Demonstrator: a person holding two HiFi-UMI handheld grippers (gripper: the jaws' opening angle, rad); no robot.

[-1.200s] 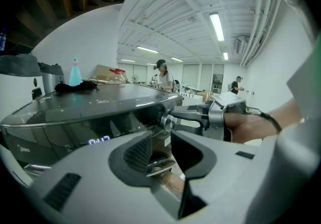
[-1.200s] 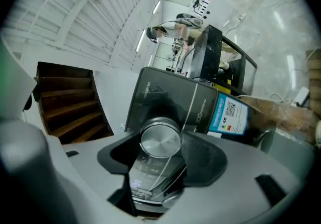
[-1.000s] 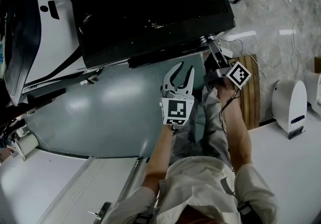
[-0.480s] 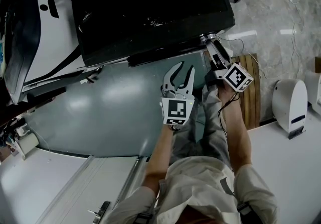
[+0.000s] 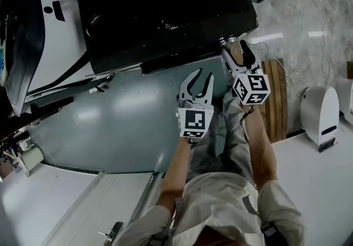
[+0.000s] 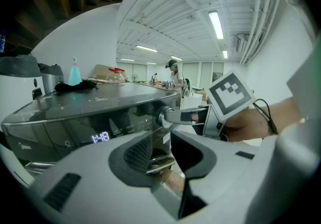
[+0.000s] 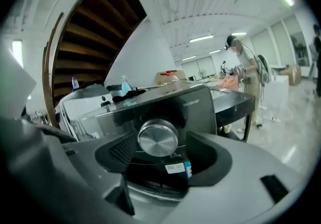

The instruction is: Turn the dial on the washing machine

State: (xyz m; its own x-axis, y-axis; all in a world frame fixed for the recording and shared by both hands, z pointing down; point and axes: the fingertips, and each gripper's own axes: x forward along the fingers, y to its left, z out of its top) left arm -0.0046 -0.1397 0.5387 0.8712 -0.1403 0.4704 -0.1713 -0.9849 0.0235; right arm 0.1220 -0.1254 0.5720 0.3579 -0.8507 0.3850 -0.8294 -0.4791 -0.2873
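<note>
Right tongs (image 5: 231,47) have swung since a second ago: marker cube (image 5: 251,88) now sits closer in and rolled to a new face, with the tongs lined up more squarely on the dial (image 5: 229,40). Left tongs (image 5: 203,76) unchanged, spread wide, nothing between them, held low before the washing machine (image 5: 165,13). Dial (image 7: 158,138) is a round brushed-metal knob at the right end of the dark control panel (image 7: 193,103). In the right gripper view it sits between the right jaws, which stand apart. Gap visible on one side; contact on the other side unclear. Panel display (image 6: 101,137) reads 1:48. Blue bottle (image 6: 74,72) on the machine's top.
</note>
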